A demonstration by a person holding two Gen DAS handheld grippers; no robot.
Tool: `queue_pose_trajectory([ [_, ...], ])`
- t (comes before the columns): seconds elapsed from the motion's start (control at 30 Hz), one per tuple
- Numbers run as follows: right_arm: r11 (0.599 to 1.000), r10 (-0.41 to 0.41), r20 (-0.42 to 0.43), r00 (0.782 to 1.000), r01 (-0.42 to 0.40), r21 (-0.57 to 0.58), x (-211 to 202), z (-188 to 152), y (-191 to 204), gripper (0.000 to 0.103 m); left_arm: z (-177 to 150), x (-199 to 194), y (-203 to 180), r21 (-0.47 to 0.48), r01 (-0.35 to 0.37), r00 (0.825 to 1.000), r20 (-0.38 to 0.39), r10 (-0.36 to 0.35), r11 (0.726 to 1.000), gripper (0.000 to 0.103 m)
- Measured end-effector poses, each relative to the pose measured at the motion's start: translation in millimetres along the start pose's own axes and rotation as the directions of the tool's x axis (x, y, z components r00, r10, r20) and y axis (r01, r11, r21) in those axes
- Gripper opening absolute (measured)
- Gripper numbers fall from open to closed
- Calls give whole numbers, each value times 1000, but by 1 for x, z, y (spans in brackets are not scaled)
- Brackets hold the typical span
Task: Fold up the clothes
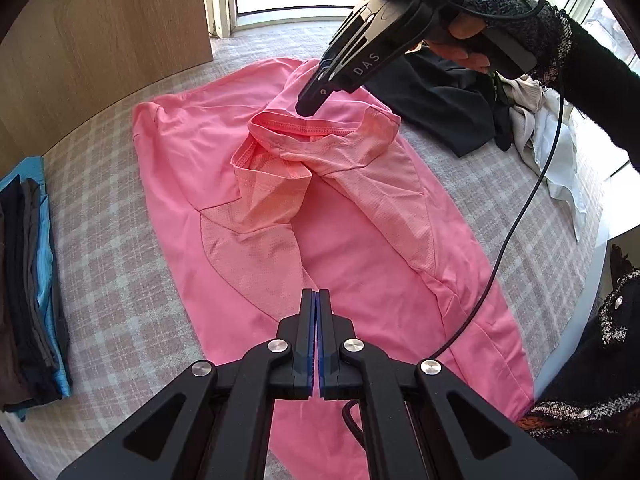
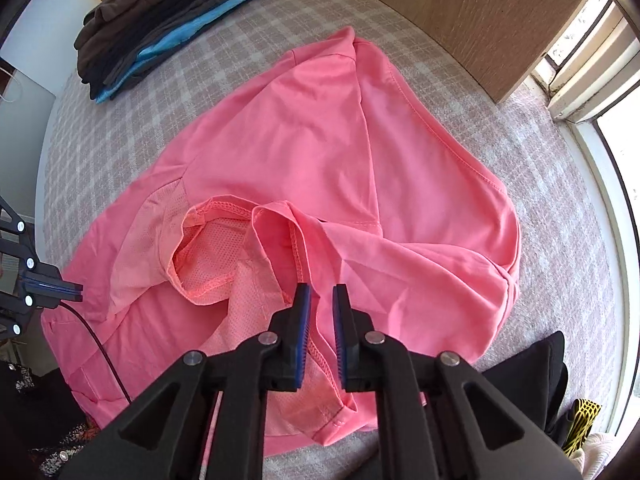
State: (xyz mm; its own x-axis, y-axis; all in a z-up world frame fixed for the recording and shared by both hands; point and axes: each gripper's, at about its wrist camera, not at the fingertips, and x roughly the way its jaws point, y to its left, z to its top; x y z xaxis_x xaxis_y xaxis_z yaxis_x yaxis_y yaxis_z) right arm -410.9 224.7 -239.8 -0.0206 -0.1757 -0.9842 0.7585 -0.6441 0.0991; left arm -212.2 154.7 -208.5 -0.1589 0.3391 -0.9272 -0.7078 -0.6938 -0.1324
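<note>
Left claw (image 1: 317, 300) closed, right claw (image 2: 321, 296) ajar

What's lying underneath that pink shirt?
The pink shirt lies spread on a checked pink-and-white cover, which shows all round it. The shirt hides whatever is directly beneath it. Its sleeves are folded onto its own body.

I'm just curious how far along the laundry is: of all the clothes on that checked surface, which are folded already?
The dark and blue stack by the wooden panel: its pieces lie flat in layers. The pink shirt is spread out with bunched sleeves, and the black and white heap is crumpled.
</note>
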Motion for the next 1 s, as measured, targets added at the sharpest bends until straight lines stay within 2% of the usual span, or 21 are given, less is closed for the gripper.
queue_pose_trajectory([
  [0.1,1000,-6,-16,1000,5,-29,7,-1,5,26,-2,-2,2,-11,9,1000,2,-9,1000,0],
  [0.2,998,-20,-35,999,18,-52,16,-2,9,26,-2,-1,3,-15,7,1000,-3,-7,1000,0],
  [0.23,998,-29,-43,999,26,-57,20,-2,9,25,-2,0,3,-16,7,1000,-6,-7,1000,0],
  [0.3,996,-58,-41,997,55,-67,23,-2,10,3,-1,0,2,-14,8,1000,-8,-8,1000,0],
  [0.57,998,-34,88,996,30,49,-31,1,-5,3,-3,-2,0,22,32,999,-6,-32,999,0],
  [0.67,997,3,140,990,-14,75,-50,15,1,3,-3,-3,-1,27,38,999,3,-38,999,0],
  [0.8,997,6,169,986,-19,74,-52,36,9,3,-3,-3,-1,33,49,999,8,-49,998,0],
  [0.9,997,-5,125,992,-4,72,-32,50,10,3,-2,-1,0,27,51,999,7,-51,998,1],
  [0.97,996,-61,64,996,57,72,-13,56,10,7,-1,0,0,26,53,999,8,-53,998,1],
  [1.0,996,-60,38,998,57,71,-7,56,10,7,-1,0,0,27,54,998,9,-55,998,1],
])
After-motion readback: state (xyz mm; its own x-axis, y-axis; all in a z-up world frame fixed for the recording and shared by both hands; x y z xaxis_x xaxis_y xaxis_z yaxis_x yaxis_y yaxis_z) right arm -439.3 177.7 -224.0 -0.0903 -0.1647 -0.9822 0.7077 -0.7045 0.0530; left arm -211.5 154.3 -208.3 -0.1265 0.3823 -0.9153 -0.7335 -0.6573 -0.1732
